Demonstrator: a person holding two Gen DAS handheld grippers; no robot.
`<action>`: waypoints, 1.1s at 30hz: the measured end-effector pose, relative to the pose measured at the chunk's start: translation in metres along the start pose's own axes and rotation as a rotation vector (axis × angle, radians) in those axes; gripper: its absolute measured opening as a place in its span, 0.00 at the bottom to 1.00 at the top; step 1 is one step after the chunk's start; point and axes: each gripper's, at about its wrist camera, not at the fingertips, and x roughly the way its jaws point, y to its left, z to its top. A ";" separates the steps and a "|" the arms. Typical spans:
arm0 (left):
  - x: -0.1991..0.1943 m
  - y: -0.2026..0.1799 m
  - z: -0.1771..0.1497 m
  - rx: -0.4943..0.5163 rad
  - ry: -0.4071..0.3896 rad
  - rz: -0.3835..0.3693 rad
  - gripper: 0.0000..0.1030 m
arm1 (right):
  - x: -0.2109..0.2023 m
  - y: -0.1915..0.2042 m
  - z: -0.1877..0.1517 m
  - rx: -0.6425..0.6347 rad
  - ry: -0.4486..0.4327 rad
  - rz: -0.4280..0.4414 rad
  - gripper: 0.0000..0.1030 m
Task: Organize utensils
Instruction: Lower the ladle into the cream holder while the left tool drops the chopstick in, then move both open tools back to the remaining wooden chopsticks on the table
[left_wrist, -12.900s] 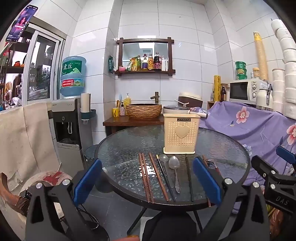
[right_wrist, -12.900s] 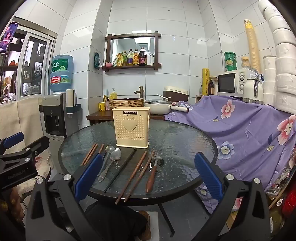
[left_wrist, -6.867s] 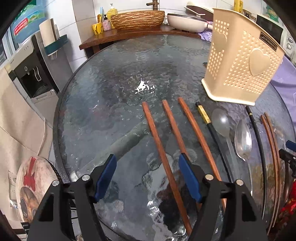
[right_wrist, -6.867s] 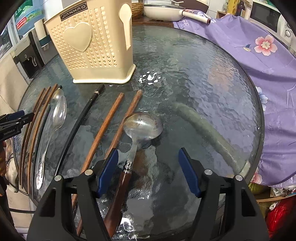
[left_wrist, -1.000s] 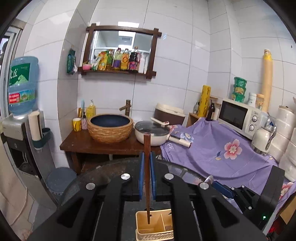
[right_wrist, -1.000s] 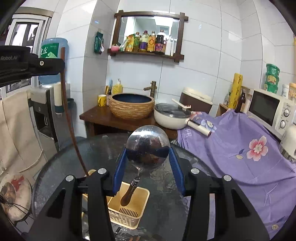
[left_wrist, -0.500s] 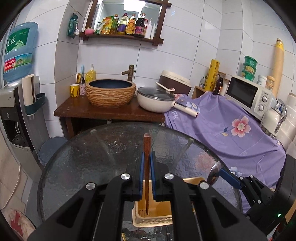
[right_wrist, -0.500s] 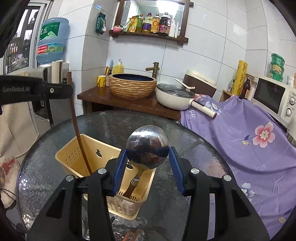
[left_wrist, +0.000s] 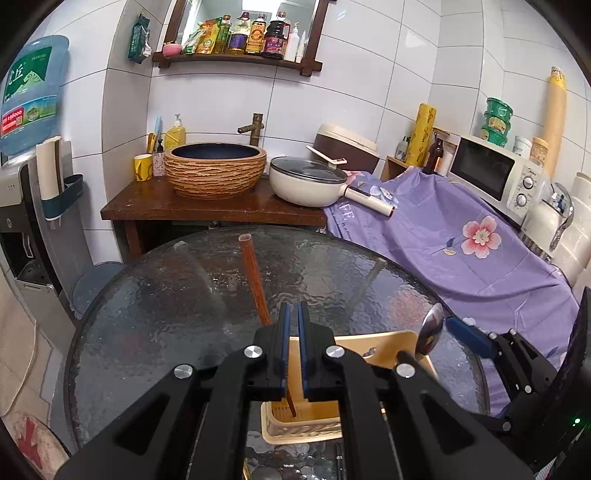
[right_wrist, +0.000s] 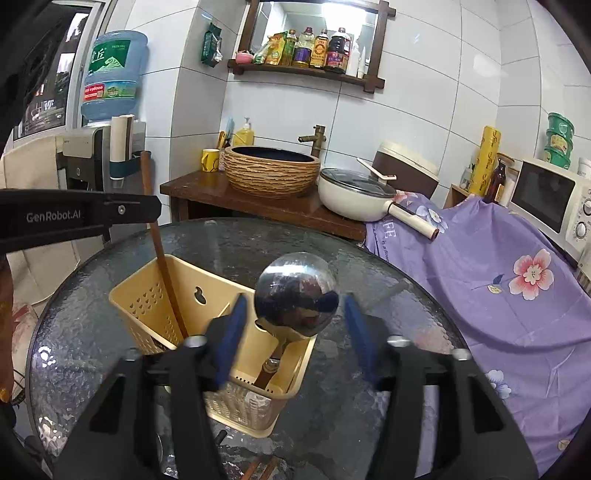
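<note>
A cream plastic utensil basket (right_wrist: 147, 302) stands on the round glass table (right_wrist: 369, 277); it also shows in the left wrist view (left_wrist: 391, 341). My left gripper (left_wrist: 291, 317) is nearly shut around a brown wooden chopstick (left_wrist: 253, 280), which leans with its lower end inside the basket. That chopstick (right_wrist: 162, 258) and the left gripper's arm (right_wrist: 74, 218) show in the right wrist view. My right gripper (right_wrist: 293, 325) stands open just above the basket. A metal ladle (right_wrist: 297, 293) with a wooden handle stands between its fingers, handle down in the basket.
Other chopsticks (right_wrist: 258, 469) lie on the table in front of the basket. Behind the table are a wooden stand (left_wrist: 207, 206) with a woven basin and a white pan (left_wrist: 310, 182), a purple flowered cloth (left_wrist: 461, 251), a microwave (left_wrist: 495, 173), and a water dispenser (left_wrist: 26, 221) on the left.
Both grippers have come down toward the basket. The chopstick now leans left with its tip in the basket. The right gripper's fingers have spread away from the ladle bowl.
</note>
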 end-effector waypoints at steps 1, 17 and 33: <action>-0.001 0.001 -0.001 -0.004 -0.003 -0.002 0.11 | -0.004 0.000 -0.001 0.000 -0.020 -0.010 0.76; -0.040 0.030 -0.066 0.017 0.024 0.145 0.94 | -0.053 -0.005 -0.038 0.142 -0.011 0.028 0.76; -0.009 0.094 -0.158 -0.058 0.281 0.216 0.67 | -0.011 -0.006 -0.151 0.315 0.482 0.087 0.40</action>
